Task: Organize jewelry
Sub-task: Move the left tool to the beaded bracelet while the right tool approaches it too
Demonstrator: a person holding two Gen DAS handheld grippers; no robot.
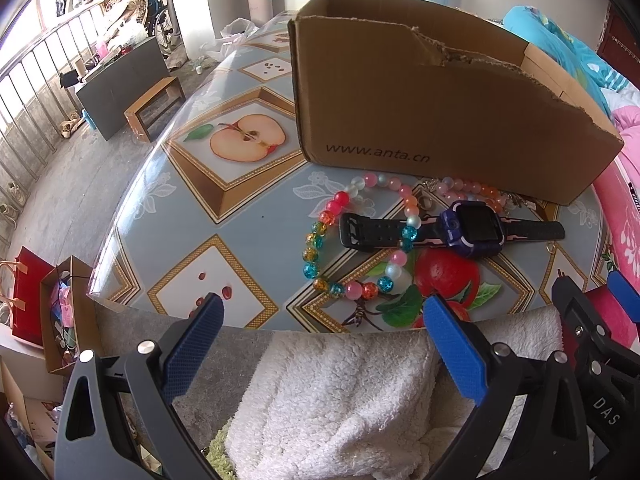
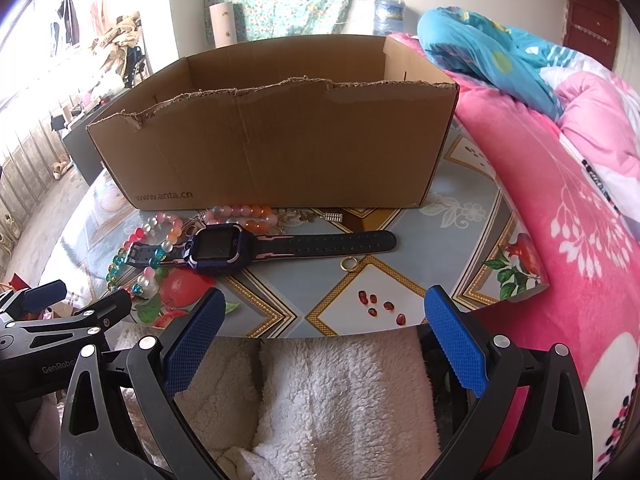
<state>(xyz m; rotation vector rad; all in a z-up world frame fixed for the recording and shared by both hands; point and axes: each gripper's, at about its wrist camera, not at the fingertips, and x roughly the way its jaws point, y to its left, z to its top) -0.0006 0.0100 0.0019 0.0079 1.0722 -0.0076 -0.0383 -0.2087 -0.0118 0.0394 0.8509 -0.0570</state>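
Observation:
A purple smartwatch [image 1: 474, 230] [image 2: 222, 246] with a black strap lies on the table in front of an open cardboard box [image 1: 420, 112] [image 2: 280, 136]. A multicoloured bead bracelet [image 1: 320, 240] [image 2: 140, 256] lies partly under the watch, and a pink-orange bead strand [image 1: 464, 188] [image 2: 248, 212] sits against the box. A small gold ring [image 2: 348, 264] and a small silver piece [image 2: 334, 217] lie right of the watch. My left gripper [image 1: 320, 312] is open at the table's near edge, below the bracelet. My right gripper [image 2: 324, 306] is open too, below the ring. Both are empty.
The round table [image 1: 192, 208] [image 2: 452, 216] has a fruit-print cover. A person's white fluffy clothing [image 1: 340, 392] [image 2: 340, 392] fills the space below both grippers. Pink and blue bedding [image 2: 560, 168] rises on the right. A low wooden stool [image 1: 154, 110] and boxes [image 1: 68, 312] stand on the floor at left.

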